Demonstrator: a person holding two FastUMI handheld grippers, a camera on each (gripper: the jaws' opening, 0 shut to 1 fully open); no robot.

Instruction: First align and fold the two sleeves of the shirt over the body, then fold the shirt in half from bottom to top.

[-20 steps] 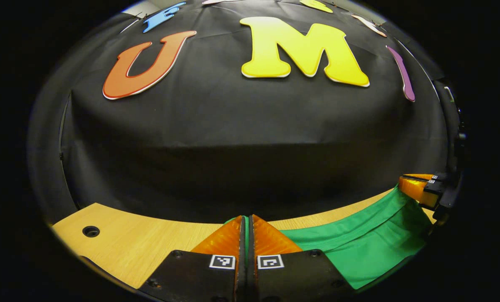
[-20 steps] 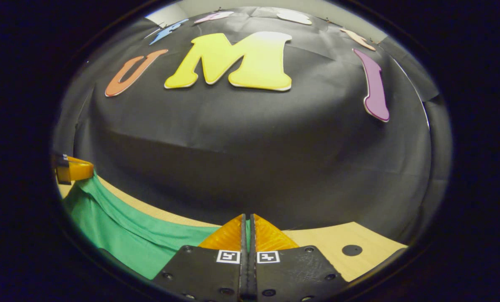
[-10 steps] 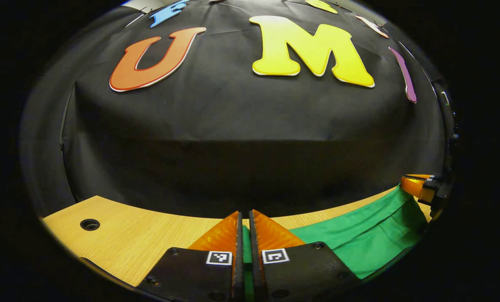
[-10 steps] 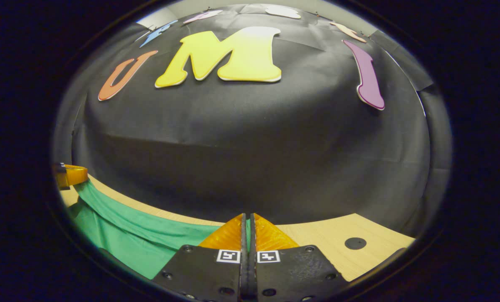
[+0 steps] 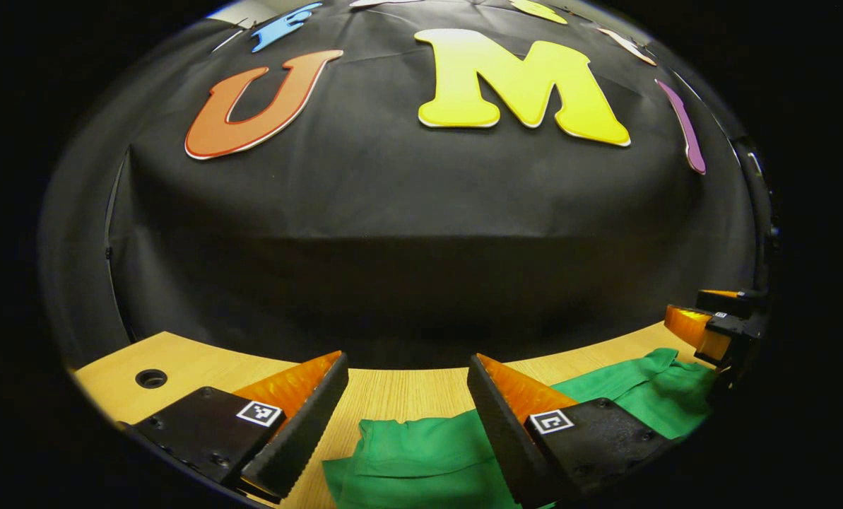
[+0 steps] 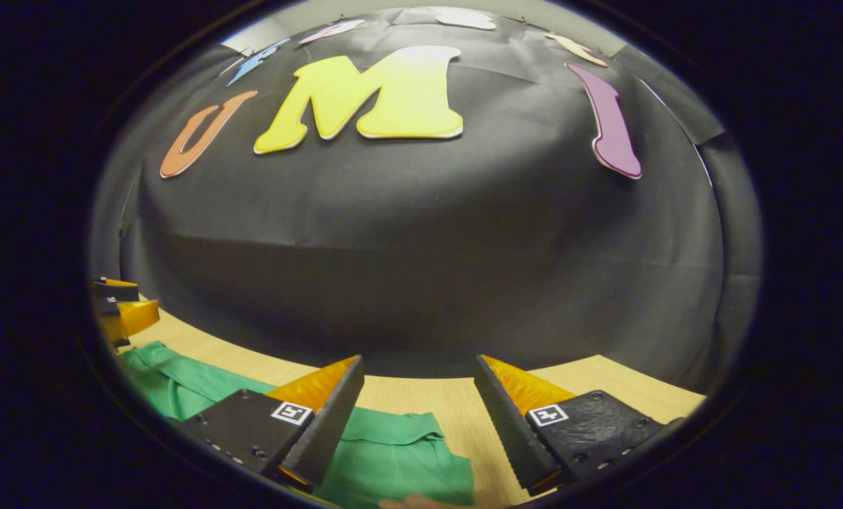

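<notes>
A light wooden table (image 5: 202, 367) runs along the foot of the booth's black cloth wall (image 5: 407, 212). A round hole (image 5: 151, 378) sits in the table near its far edge, just before the wall, at the left.

Bare wooden table (image 5: 202, 371) lies ahead of both grippers up to the black cloth wall (image 5: 393, 212), which blocks any further reach. The green shirt (image 5: 421, 459) lies flat below, and a small hole (image 5: 151, 378) marks the tabletop.
</notes>
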